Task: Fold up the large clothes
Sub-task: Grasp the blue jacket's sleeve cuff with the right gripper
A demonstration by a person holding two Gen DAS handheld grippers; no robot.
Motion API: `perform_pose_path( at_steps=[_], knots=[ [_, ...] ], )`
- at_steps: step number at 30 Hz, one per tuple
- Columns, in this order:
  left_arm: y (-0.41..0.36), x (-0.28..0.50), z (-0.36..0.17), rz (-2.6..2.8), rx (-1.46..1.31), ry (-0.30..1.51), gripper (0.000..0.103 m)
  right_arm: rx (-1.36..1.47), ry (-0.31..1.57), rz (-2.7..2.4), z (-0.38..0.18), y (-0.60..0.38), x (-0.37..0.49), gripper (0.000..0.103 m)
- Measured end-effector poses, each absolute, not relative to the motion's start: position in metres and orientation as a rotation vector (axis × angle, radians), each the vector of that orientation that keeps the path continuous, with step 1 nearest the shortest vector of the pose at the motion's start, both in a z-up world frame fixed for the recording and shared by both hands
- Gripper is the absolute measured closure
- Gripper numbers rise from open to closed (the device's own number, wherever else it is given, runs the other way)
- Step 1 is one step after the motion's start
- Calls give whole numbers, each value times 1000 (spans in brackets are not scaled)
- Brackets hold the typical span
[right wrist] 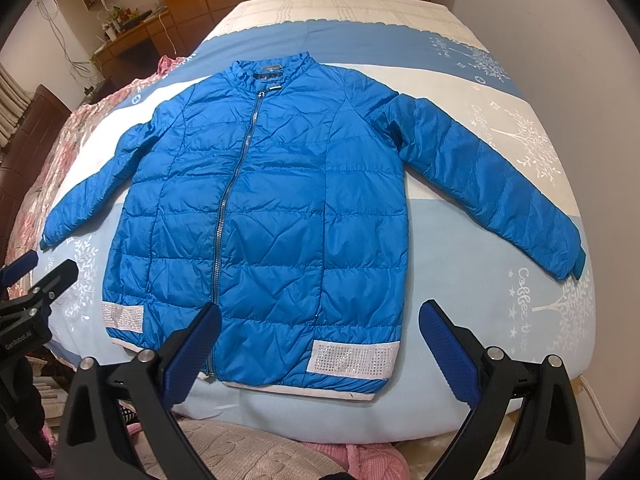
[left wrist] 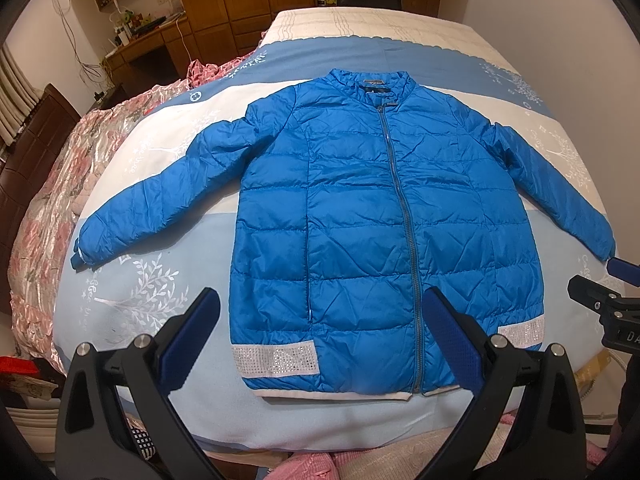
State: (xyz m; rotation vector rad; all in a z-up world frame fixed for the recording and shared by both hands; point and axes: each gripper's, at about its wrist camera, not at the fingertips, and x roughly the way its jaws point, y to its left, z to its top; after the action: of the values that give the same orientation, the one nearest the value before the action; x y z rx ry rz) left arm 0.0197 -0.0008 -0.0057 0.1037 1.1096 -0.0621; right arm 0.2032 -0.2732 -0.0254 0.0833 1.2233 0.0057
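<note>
**Jacket laid flat, both grippers ready, no fold begun**

I count one garment: a blue quilted puffer jacket [left wrist: 384, 216], zipped shut and lying front-up on the bed [left wrist: 160, 312], collar at twelve o'clock and hem at six o'clock, nearest me. It has two sleeves, both spread outward: the left-side sleeve [left wrist: 160, 200] runs toward eight o'clock in my left wrist view, and the right-side sleeve [right wrist: 492, 184] runs toward four o'clock in my right wrist view. There are two sparkly white hem patches, one [left wrist: 276, 360] at each lower corner, and one zipper [left wrist: 400, 208] down the middle.

I hold two grippers. My left gripper [left wrist: 320, 336] hovers over the hem with its jaws spread wide, empty, touching nothing. My right gripper [right wrist: 320, 340] hovers over the hem too, jaws equally wide and empty.

I judge this to be the very start: nothing is folded yet. The next move probably calls for picking one sleeve at the cuff and shoulder and carrying it across the chest. The shell looks slick and puffy, so I expect to need a pinch that takes enough cloth to keep it from slipping out.
</note>
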Motion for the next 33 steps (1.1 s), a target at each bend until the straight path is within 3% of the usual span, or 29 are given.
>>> perform_pose_path(
  at_steps=[14, 26, 33],
  knots=[
    [-26, 35, -10, -88, 161, 1077, 3, 144, 1150, -13, -35, -316, 209, 4],
    [-163, 112, -32, -319, 260, 986, 3, 559, 1040, -299, -85, -563, 202, 5],
    [-250, 165, -60, -386, 208, 1034, 3, 726, 1056, -401, -123, -700, 198, 16]
  ],
)
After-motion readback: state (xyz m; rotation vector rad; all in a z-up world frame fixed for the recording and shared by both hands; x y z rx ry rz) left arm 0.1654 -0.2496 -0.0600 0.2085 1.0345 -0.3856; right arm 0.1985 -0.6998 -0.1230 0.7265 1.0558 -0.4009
